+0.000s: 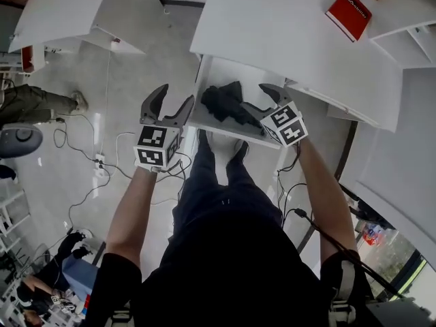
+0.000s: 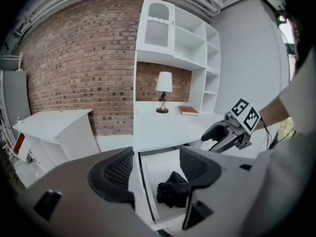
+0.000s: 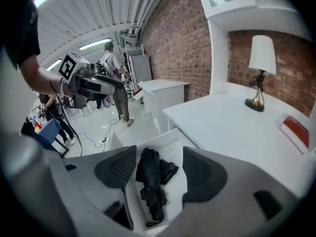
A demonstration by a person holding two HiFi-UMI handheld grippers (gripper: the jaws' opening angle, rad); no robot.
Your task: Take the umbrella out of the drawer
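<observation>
the black umbrella [image 3: 150, 179] lies folded in the open drawer [image 3: 175, 186] under the white desk [image 1: 272, 26]. the left gripper [image 1: 176, 95] hangs by the drawer's left edge, jaws apart, nothing held. the right gripper [image 1: 253, 99] hovers over the drawer above the umbrella, jaws also spread wide; the umbrella shows below the gap, ungripped. a lamp [image 3: 260, 58] and a red book [image 1: 347, 13] sit on the desk. cables [image 1: 82, 155] trail on the floor.
</observation>
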